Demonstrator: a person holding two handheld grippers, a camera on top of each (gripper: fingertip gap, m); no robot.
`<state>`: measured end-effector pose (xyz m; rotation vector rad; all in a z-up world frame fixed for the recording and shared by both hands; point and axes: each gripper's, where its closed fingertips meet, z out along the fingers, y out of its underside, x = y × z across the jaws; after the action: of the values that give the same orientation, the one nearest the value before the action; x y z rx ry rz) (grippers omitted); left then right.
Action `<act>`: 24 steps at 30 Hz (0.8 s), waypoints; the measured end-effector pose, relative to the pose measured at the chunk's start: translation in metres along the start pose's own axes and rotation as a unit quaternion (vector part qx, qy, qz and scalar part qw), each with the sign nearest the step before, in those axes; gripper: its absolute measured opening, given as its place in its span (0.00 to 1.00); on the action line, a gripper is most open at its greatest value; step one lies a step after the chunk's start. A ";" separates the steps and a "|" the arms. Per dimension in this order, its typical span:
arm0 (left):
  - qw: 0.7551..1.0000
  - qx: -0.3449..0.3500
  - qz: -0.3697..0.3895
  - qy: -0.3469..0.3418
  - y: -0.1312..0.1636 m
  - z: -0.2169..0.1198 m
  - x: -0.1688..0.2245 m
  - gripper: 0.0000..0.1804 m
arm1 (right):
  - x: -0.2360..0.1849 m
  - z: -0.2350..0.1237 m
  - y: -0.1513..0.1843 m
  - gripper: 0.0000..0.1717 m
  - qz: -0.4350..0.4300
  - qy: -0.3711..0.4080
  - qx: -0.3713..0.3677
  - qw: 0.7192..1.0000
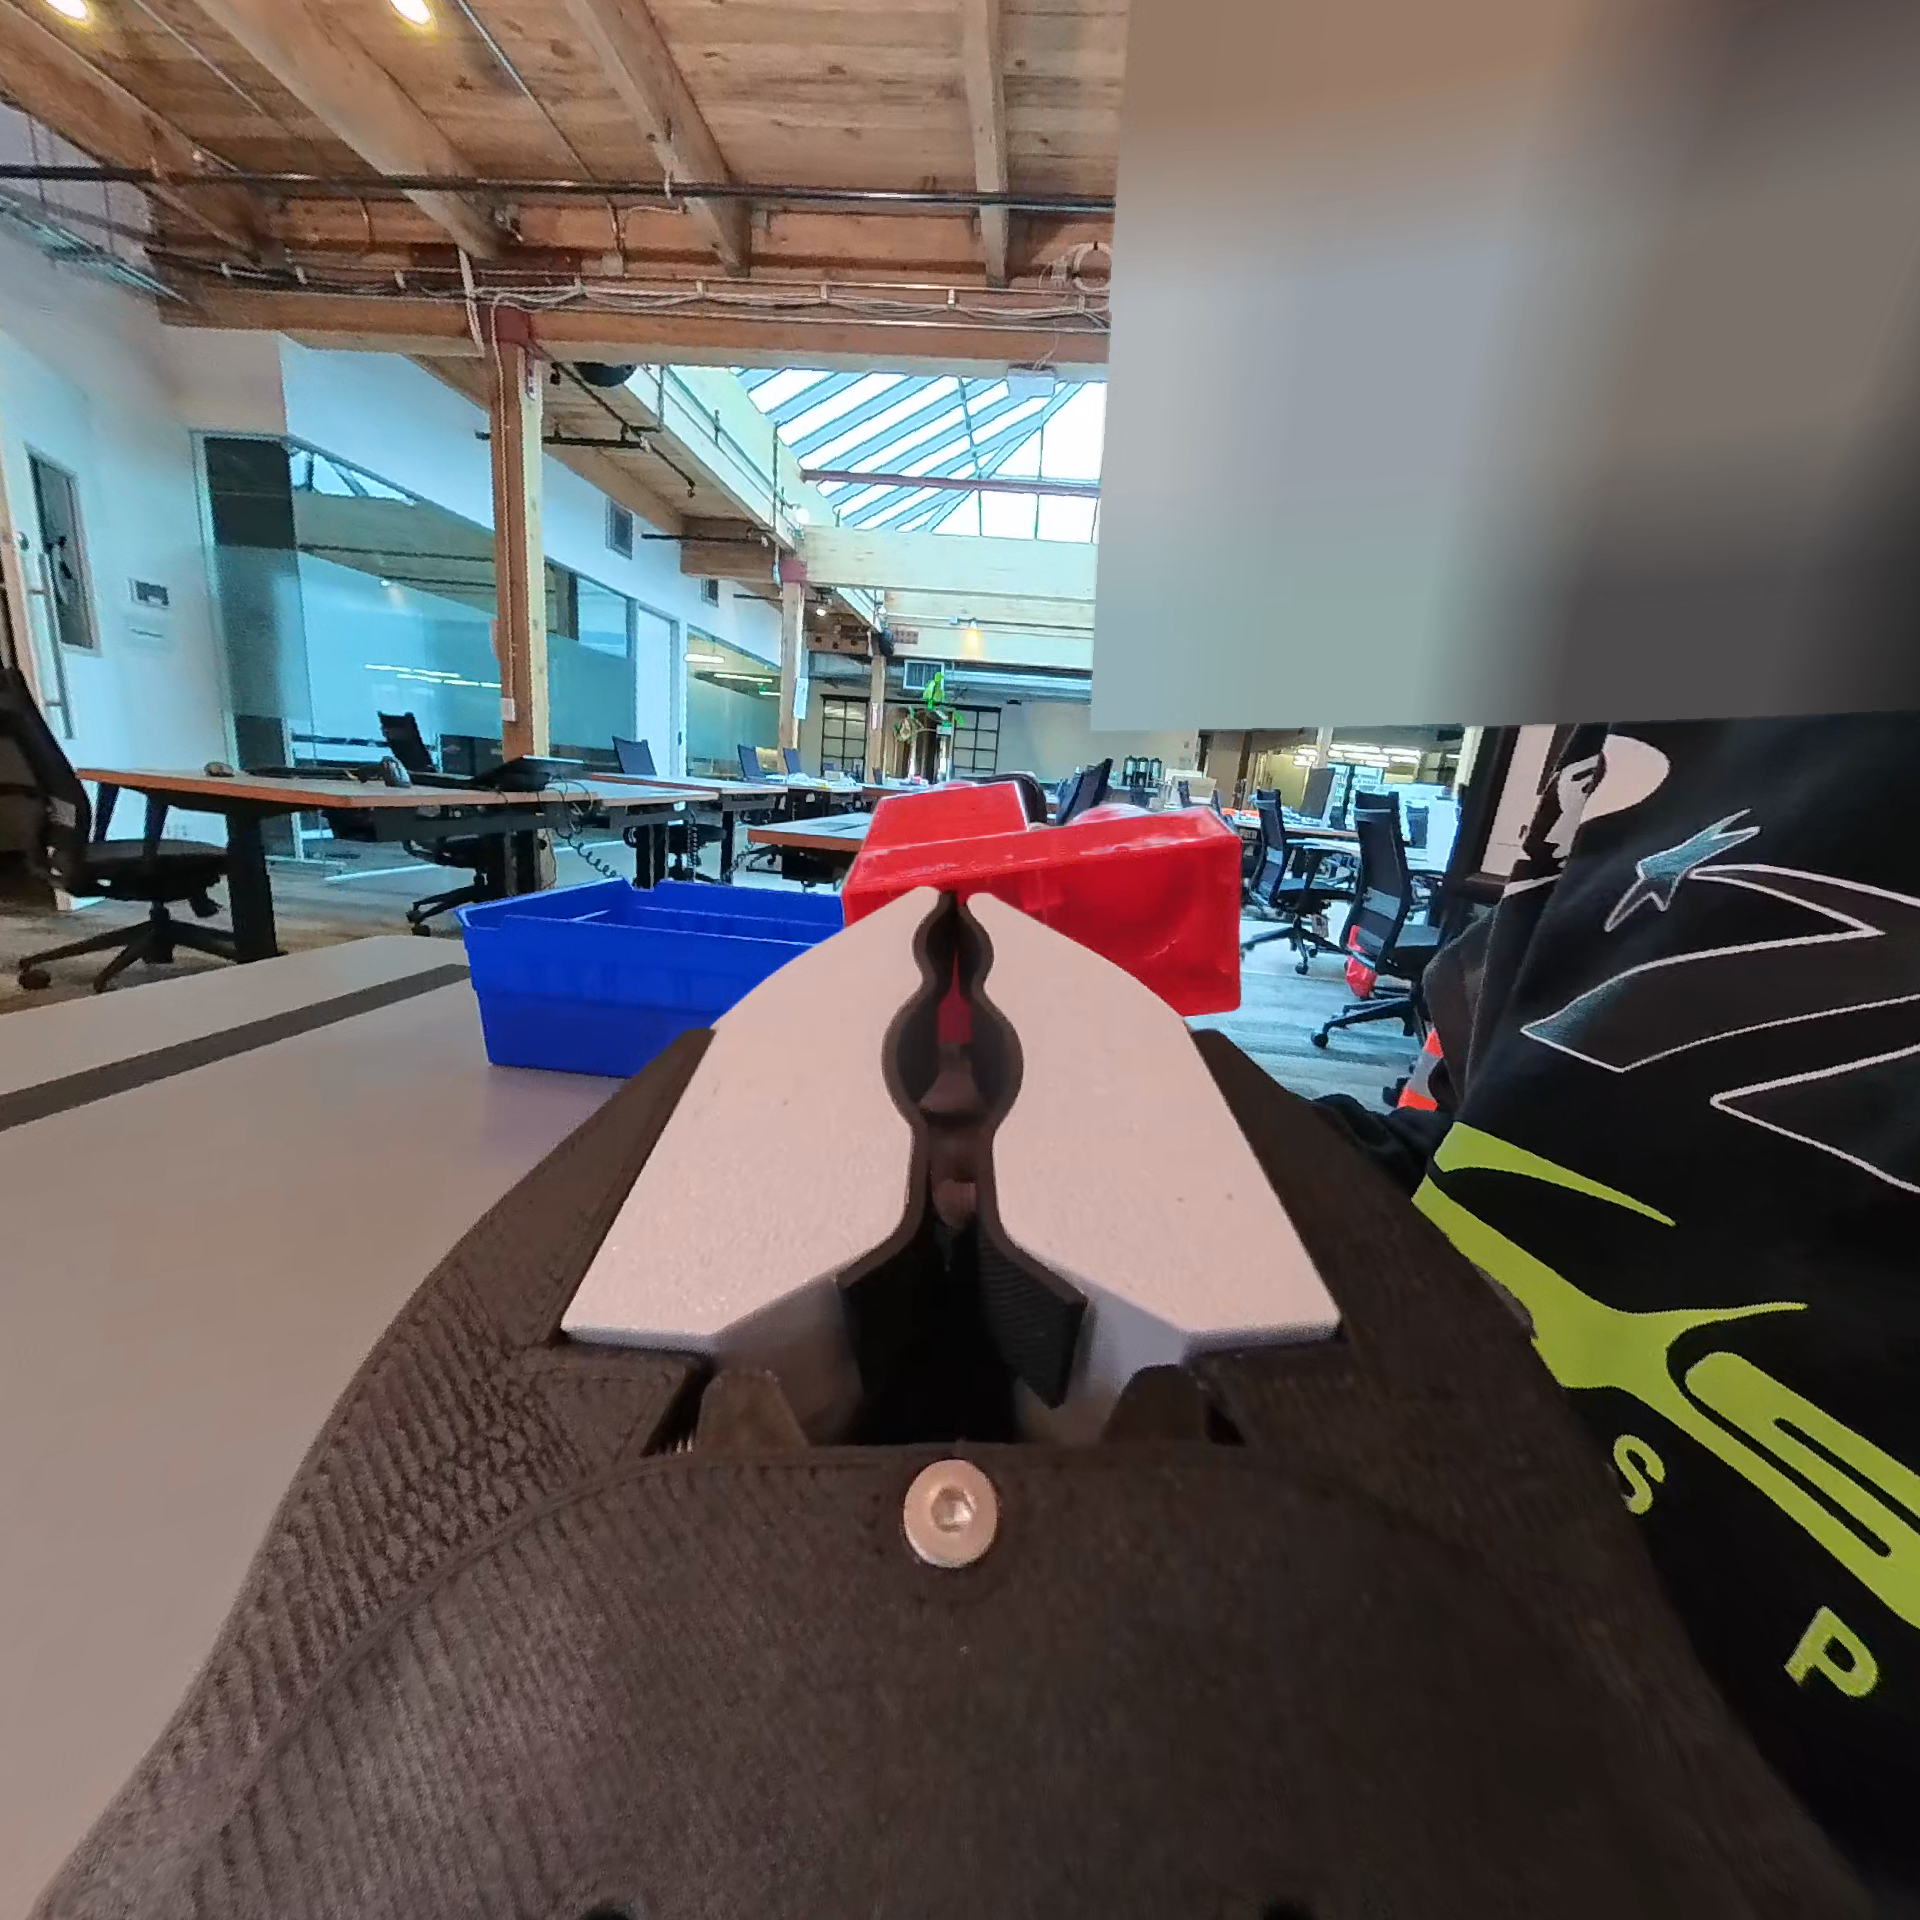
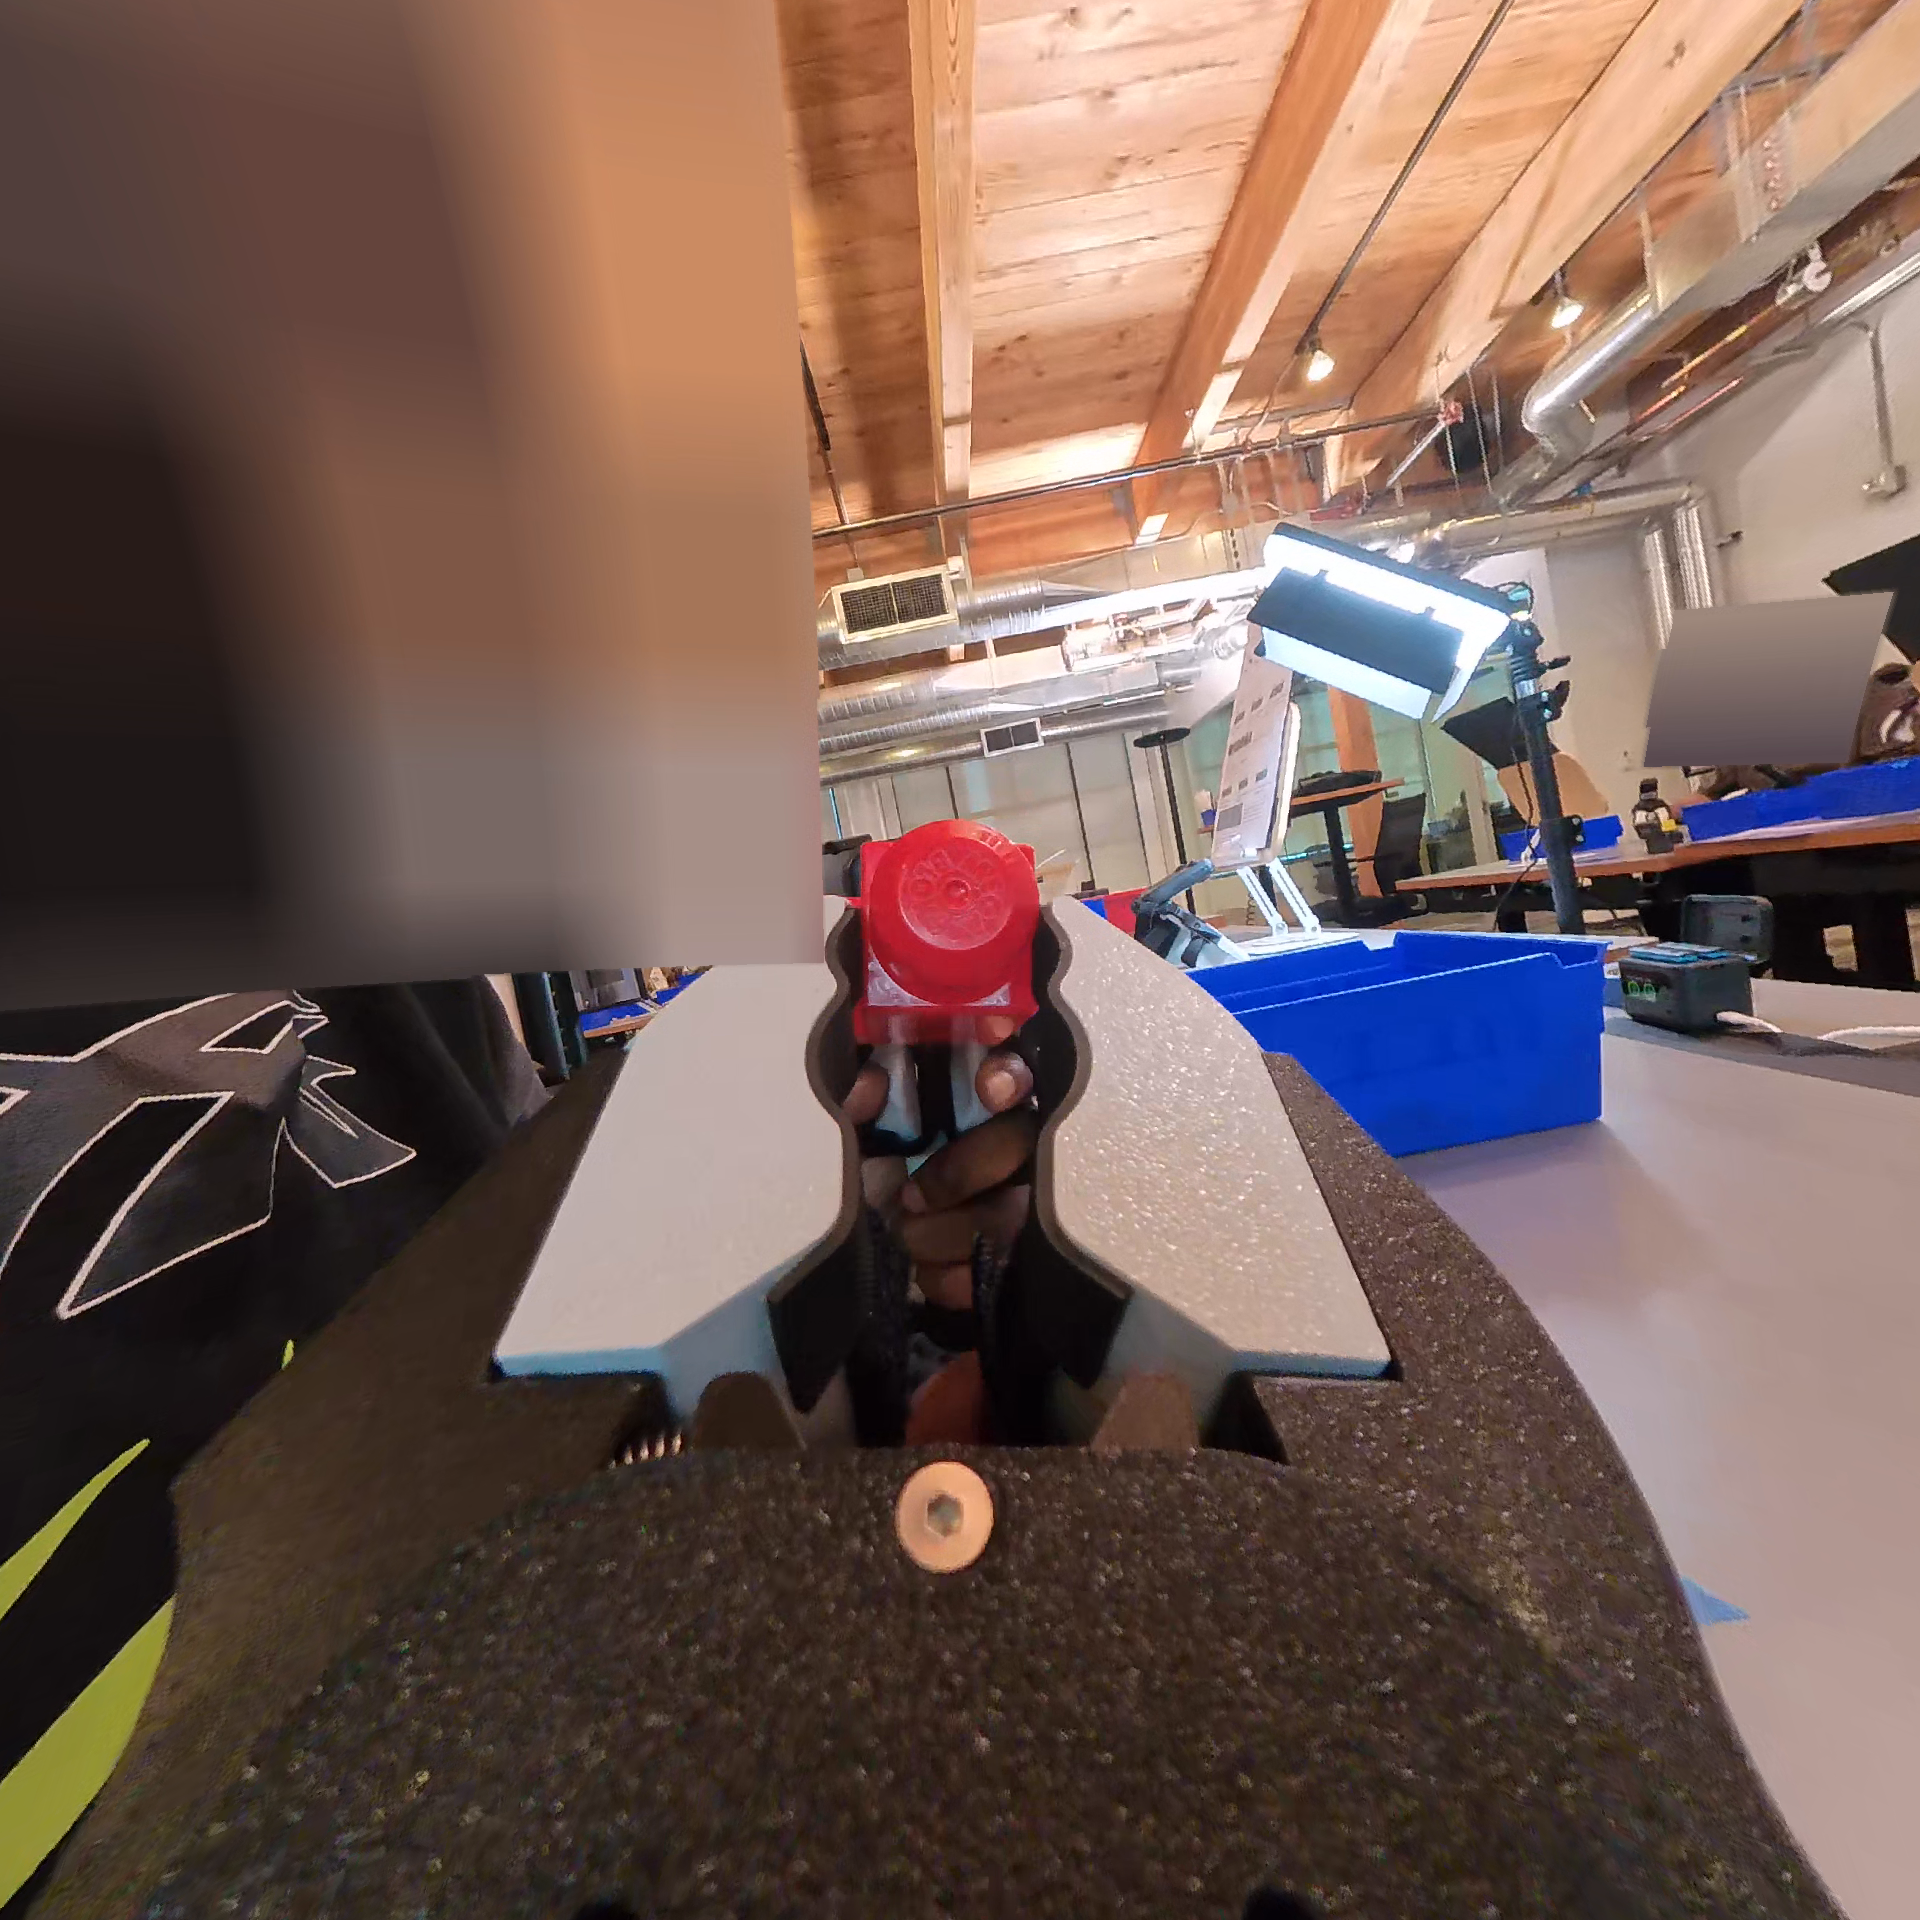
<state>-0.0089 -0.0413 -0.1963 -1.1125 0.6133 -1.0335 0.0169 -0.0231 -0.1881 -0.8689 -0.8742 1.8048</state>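
While the two claws met over the near edge of the grey table (image 1: 208, 1195), both held the same red plastic block (image 1: 1091, 894). The left claw (image 1: 958, 914) was pinched narrow, its grey fingers (image 1: 821, 1091) nearly together on a thin red edge of the block, which stood up beyond its tips. The right claw (image 2: 951, 977) stood partly open around the block's other end (image 2: 948, 940), where a round red cap faced the camera; its dark pads lay against the square red sides. Through that gap a hand (image 2: 966, 1164) and the left claw's pale fingertips showed just behind the block.

A blue bin (image 1: 623, 966) sat on the table just beyond the claws, close to the block. Past it, by the far edge, lay a small black device (image 2: 1683, 987) with a white cable. A person in a black shirt with lime-green print (image 1: 1714, 1247) stood right against both claws. Behind were desks, office chairs (image 1: 125, 862) and a bright panel lamp on a stand (image 2: 1382, 623).
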 end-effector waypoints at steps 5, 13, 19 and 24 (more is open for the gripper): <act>1.000 -0.002 -0.007 0.000 0.003 0.001 0.000 0.00 | 0.000 -0.001 -0.001 0.18 -0.004 0.007 -0.005 1.000; 1.000 -0.005 0.003 -0.025 0.007 0.001 -0.006 0.05 | 0.007 -0.005 -0.009 0.18 0.013 0.025 0.029 0.999; 0.977 -0.076 0.070 -0.186 0.012 -0.022 -0.059 0.36 | 0.044 -0.056 -0.066 0.18 -0.098 0.211 -0.061 0.971; 0.948 -0.145 0.095 -0.265 0.030 -0.033 -0.085 0.54 | 0.078 -0.164 -0.151 0.18 -0.195 0.473 -0.165 0.843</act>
<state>-0.0612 0.0236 -0.2433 -1.4876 0.4284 -0.4494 0.1937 0.1302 -0.1572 -1.4854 -0.6184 0.6908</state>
